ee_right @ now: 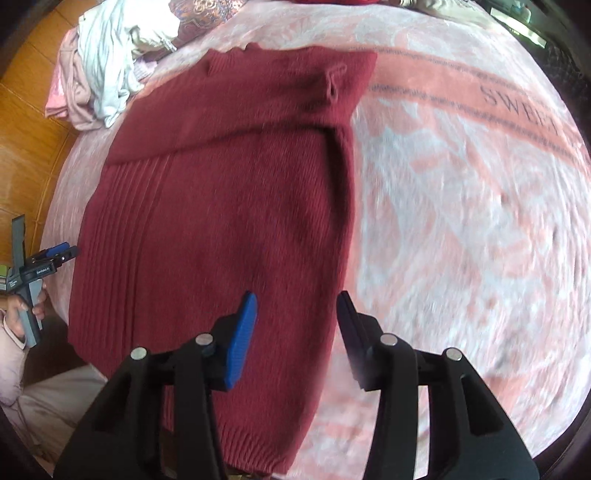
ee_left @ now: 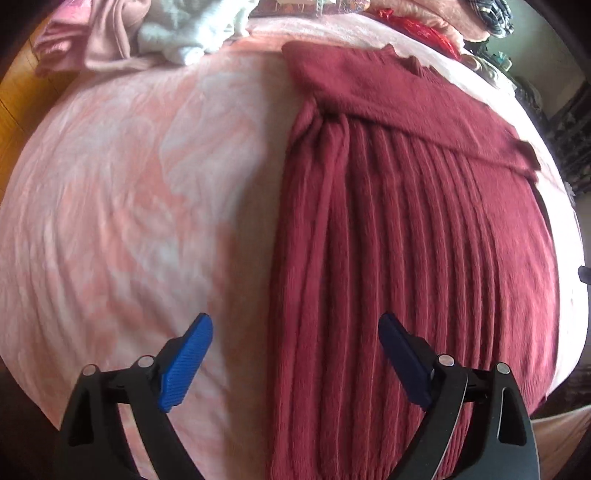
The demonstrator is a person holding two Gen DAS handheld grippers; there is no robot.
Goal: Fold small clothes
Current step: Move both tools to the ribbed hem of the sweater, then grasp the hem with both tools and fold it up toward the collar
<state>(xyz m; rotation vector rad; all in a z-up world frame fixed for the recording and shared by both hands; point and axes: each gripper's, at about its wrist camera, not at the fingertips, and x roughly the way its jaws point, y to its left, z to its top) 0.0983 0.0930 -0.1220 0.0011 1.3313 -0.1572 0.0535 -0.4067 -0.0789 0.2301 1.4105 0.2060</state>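
A dark red knitted sweater (ee_left: 406,229) lies flat on the pink bed blanket (ee_left: 129,203), sleeves folded in over the body. It also shows in the right wrist view (ee_right: 221,206). My left gripper (ee_left: 295,325) is open and empty, hovering over the sweater's left edge near the hem. My right gripper (ee_right: 297,301) is open and empty, above the sweater's right edge near the hem. The left gripper also shows in the right wrist view (ee_right: 55,254), held in a hand beside the sweater's left side.
A pile of pink and white clothes (ee_left: 147,33) lies at the bed's far left corner, also in the right wrist view (ee_right: 107,62). Red and patterned items (ee_left: 424,29) sit at the far right. Wooden floor (ee_right: 26,147) is left of the bed.
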